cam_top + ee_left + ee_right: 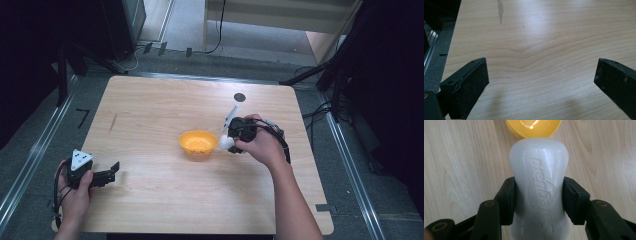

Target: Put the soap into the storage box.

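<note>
Your right-hand fingers [507, 200] are clamped on a white plastic bottle [539, 187], one pad on each side of its narrower waist, with embossed lettering facing the right gripper view's camera. The bottle's long axis runs straight out along the right gripper [538, 200], its rounded end pointing away from your hand and toward the yellow bowl [534, 127], which lies just past that end.

From the high view, the right gripper [231, 141] sits just to the right of the yellow bowl [198, 144], with the white bottle [226, 143] poking out leftward so its tip is at or nearly over the bowl's right rim; I cannot tell whether they touch. So the coming move, as I judge it, turns on that short leftward gap: the bowl lies straight ahead of the bottle's free end, and your right hand [262, 145] is by far the nearer one to it.

The bowl stands upright near the middle of the desk [150, 115]. A few small dark specks show on its inner floor, too small to name; otherwise it looks empty.

Your left-hand fingers [466, 85] are spread wide with nothing between them, just bare desk [536, 37]. The left gripper [107, 176] rests at the near left corner of the desk, well apart from bowl and bottle, pointing rightward.
</note>
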Tool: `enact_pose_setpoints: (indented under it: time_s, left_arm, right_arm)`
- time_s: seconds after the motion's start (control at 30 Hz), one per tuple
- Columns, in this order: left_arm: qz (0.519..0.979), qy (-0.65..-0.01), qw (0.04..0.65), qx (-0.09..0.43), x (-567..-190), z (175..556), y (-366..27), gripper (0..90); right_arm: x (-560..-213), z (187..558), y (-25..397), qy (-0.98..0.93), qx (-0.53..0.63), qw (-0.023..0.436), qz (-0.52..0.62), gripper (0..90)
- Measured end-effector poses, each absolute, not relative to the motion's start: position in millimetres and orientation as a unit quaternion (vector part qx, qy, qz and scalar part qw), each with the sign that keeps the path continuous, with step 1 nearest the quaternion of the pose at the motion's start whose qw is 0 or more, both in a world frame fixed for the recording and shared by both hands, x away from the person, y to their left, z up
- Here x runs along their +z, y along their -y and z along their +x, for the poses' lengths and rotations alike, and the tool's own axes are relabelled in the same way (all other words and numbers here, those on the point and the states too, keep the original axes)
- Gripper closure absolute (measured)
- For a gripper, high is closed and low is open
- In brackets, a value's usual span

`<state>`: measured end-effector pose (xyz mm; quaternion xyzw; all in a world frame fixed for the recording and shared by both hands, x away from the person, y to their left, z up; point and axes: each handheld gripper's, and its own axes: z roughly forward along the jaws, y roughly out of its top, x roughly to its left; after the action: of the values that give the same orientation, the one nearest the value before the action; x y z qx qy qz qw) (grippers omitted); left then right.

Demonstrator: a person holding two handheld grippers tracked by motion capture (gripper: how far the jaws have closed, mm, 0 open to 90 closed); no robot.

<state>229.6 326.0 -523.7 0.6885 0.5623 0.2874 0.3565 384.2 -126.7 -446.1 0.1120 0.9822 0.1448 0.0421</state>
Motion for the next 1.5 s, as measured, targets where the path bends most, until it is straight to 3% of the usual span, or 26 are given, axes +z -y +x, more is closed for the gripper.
enact_pose_setpoints:
  time_s: [1.5]
  left_arm:
    - [0.690, -0.561, 0.358, 0.286, -524, 230, -326, 0.0]
  right_arm:
    - [-440, 399, 48, -0.988, 0.148, 0.035, 0.032, 50.5]
